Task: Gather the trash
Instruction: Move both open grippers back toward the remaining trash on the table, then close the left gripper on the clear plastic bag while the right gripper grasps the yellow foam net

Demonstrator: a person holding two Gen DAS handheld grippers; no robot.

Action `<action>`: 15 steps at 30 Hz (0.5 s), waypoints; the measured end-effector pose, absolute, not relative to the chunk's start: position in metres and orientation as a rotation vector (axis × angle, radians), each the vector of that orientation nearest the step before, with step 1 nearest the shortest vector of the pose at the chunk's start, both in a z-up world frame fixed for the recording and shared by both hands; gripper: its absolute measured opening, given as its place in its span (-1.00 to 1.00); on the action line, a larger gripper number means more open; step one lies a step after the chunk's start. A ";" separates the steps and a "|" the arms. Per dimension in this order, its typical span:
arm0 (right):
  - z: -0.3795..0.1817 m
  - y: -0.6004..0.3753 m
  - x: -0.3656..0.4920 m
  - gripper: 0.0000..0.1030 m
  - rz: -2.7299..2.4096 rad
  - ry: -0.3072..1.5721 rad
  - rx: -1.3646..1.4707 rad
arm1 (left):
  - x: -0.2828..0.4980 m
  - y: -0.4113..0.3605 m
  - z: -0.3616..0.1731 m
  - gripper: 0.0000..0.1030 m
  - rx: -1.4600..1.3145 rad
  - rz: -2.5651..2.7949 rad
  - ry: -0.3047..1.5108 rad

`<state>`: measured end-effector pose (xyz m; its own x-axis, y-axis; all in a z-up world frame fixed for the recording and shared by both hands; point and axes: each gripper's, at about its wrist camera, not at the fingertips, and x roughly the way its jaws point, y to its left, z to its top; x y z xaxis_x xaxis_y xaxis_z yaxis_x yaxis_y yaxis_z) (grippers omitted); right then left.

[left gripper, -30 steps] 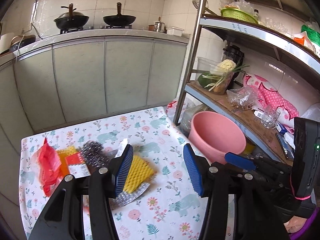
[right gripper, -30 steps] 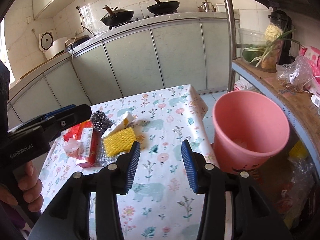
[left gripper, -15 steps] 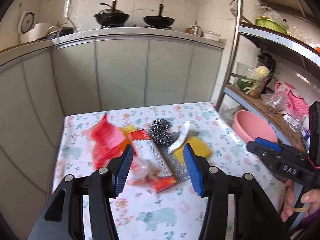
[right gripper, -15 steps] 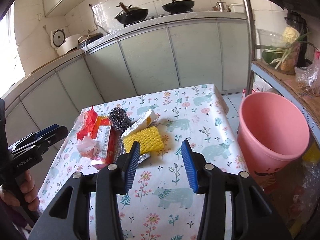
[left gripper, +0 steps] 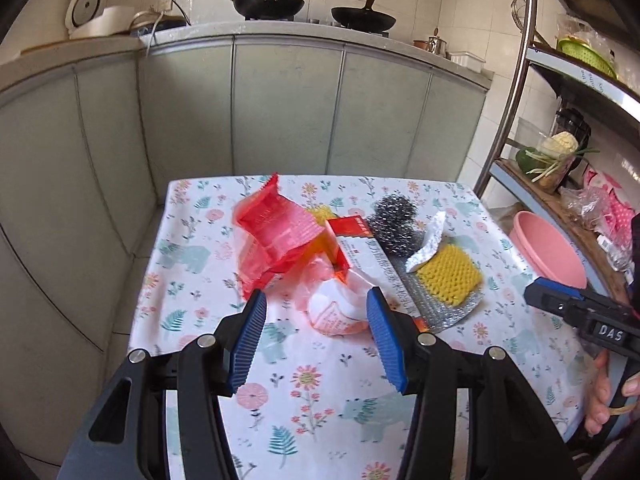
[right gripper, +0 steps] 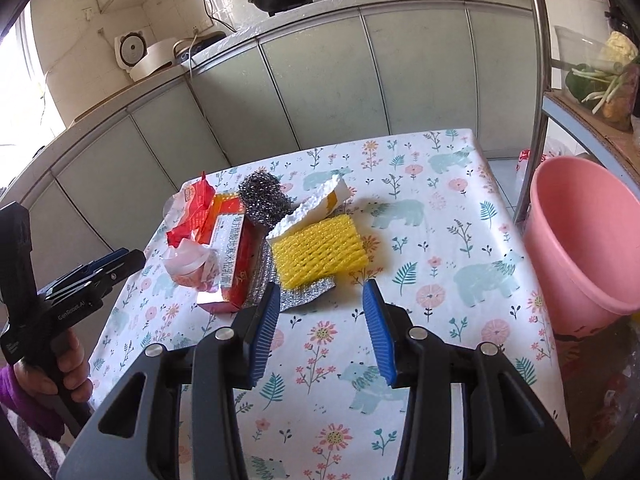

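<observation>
A heap of trash lies on the flowered table [left gripper: 320, 392]: a red wrapper [left gripper: 276, 236], a crumpled pink-white bag [left gripper: 336, 308], a red-white carton [left gripper: 372, 264], a steel scourer [left gripper: 392, 220], white foam [left gripper: 428, 244], yellow foam netting [left gripper: 450, 274] on silver bubble foil [left gripper: 444, 310]. My left gripper [left gripper: 316, 336] is open, just in front of the crumpled bag. My right gripper [right gripper: 320, 320] is open, just short of the yellow netting [right gripper: 320, 250] and foil [right gripper: 308, 294]. A pink bucket [right gripper: 580, 240] stands right of the table.
Grey kitchen cabinets [left gripper: 280, 112] with woks on top run behind the table. A metal rack [left gripper: 516, 80] with vegetables and bags stands at the right, behind the bucket [left gripper: 548, 252]. The table [right gripper: 440, 272] drops off at its left and far edges.
My left gripper swung left from facing the bucket to the trash heap and closed in on the crumpled bag. My right gripper turned left and moved nearer the yellow netting. Both stayed open.
</observation>
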<state>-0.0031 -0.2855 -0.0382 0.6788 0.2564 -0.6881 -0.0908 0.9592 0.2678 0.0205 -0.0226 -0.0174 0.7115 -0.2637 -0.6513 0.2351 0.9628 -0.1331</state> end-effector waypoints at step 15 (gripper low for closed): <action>-0.042 -0.290 -0.002 -0.15 0.187 0.817 0.221 | 0.042 -0.061 -0.035 -0.03 0.010 -0.297 0.776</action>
<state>-0.0016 -0.2899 -0.0422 0.6700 0.2495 -0.6991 -0.0803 0.9607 0.2659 0.0416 -0.0605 -0.0345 0.6740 -0.2602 -0.6914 0.2677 0.9583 -0.0997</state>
